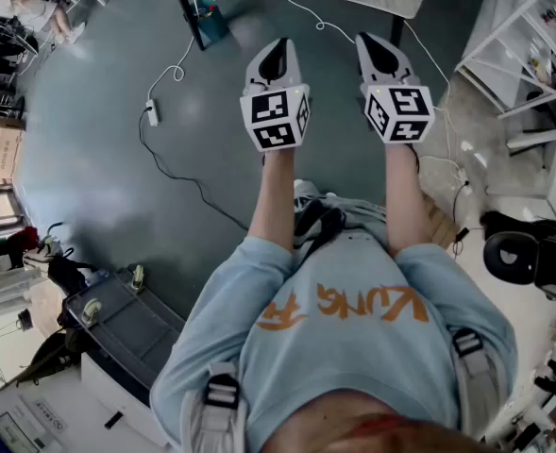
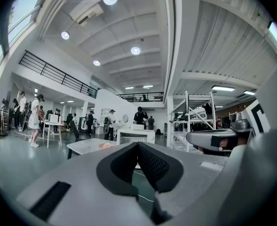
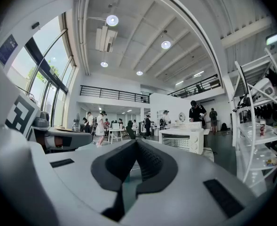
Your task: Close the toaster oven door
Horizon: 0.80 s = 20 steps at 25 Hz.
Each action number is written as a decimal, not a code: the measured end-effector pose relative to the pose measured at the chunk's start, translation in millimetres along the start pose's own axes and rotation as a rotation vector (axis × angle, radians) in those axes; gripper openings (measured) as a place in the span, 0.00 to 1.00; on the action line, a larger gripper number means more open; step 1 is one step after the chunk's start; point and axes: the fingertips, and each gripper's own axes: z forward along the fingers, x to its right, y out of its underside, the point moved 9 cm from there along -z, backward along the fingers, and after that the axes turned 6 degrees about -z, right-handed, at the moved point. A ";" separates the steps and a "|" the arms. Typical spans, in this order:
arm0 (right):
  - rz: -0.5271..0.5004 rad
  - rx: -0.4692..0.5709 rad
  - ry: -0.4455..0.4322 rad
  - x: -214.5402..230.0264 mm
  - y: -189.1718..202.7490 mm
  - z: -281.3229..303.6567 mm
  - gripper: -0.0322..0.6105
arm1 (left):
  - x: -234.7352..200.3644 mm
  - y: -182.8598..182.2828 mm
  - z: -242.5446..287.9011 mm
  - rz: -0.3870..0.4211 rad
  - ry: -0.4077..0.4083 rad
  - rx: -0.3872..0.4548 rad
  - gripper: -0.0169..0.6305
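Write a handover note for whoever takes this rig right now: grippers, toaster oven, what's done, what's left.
Left gripper: shut, empty, held in the air.
Right gripper: shut, empty, held in the air.
Toaster oven: ahead on a table, apart from both grippers; too small to tell how its door stands.
Done: nothing that shows.
Left: walk up to the oven, check the door, push it shut.

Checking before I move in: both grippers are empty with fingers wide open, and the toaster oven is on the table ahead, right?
Not quite: the fingers are shut, not wide open. The left gripper view shows the left gripper with fingers pressed together, and the right gripper view shows the same on the right gripper. Both are empty, and the toaster oven is on the table ahead.
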 end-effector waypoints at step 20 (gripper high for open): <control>0.102 0.140 -0.077 25.4 -10.7 1.2 0.05 | -8.0 -0.7 1.3 0.013 -0.060 -0.015 0.03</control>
